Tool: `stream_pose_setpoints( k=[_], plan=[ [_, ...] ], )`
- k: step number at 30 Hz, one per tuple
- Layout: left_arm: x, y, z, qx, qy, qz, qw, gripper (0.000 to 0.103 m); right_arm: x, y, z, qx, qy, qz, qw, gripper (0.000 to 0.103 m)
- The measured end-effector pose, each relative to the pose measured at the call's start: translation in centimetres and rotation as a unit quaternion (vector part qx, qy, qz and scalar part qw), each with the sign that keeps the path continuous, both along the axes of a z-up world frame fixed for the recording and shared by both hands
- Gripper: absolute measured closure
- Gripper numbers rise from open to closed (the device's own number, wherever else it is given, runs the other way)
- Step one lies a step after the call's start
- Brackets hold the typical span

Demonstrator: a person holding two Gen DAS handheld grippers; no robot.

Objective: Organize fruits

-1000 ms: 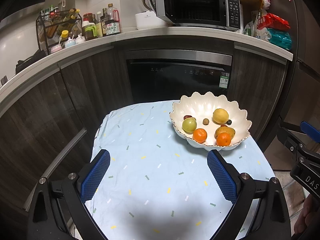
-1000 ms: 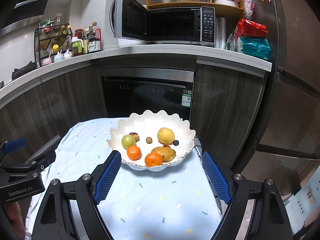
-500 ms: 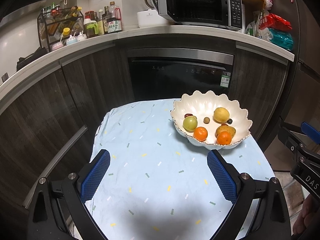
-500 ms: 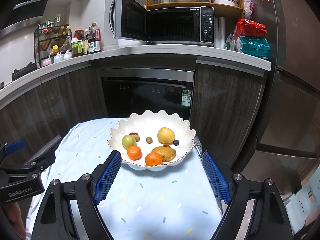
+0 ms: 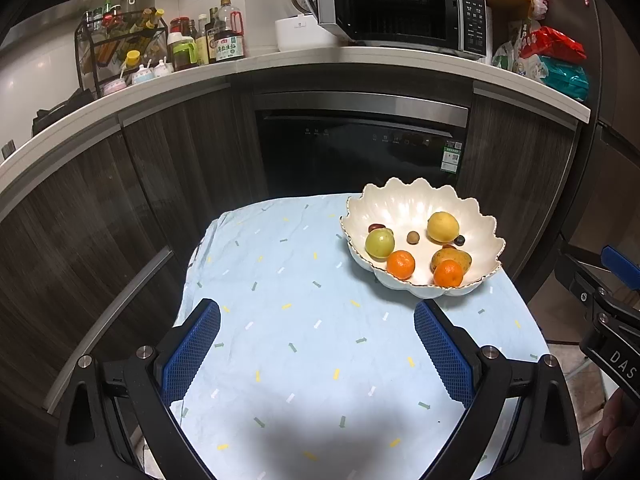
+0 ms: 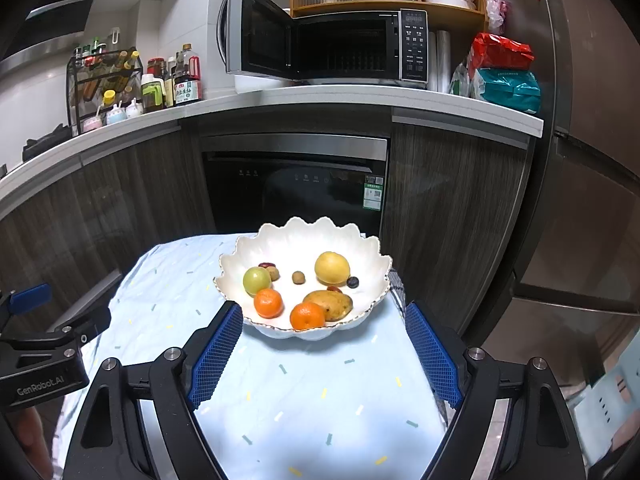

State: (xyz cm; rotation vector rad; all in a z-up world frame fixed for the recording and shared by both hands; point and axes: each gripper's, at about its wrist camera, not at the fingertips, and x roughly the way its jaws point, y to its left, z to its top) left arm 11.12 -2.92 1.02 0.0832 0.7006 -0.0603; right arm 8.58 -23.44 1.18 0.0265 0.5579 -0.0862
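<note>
A white scalloped bowl [image 5: 404, 204] [image 6: 304, 236] stands on the far right of a small table with a light blue cloth [image 5: 304, 340] [image 6: 312, 400]. In it lie a green apple [image 5: 379, 243] [image 6: 257, 280], two oranges [image 5: 401, 264] [image 6: 268, 302], a yellow fruit [image 5: 442, 226] [image 6: 332, 267], a brownish mango [image 6: 328, 305] and some small dark fruits. My left gripper [image 5: 316, 348] is open and empty over the cloth, left of the bowl. My right gripper [image 6: 322, 352] is open and empty just in front of the bowl.
Dark cabinets and a built-in dishwasher [image 6: 296, 188] stand behind the table. The white counter [image 5: 320, 60] carries a bottle rack [image 5: 120, 48], sauce bottles and a microwave with its door open [image 6: 332, 48]. A fridge [image 6: 592, 160] stands at the right.
The left wrist view has tilted slightly, so the bowl sits a little lower and the counter shows more. The right gripper has barely moved. Both stay open.
</note>
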Motion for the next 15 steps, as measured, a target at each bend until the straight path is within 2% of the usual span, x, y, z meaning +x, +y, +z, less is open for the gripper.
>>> stream_pose_setpoints(
  k=[15],
  plan=[
    [0.24, -0.1, -0.56, 0.003, 0.005, -0.001, 1.0, 0.004, 0.42, 0.01, -0.77, 0.001, 0.005, -0.002, 1.0, 0.019]
  ],
)
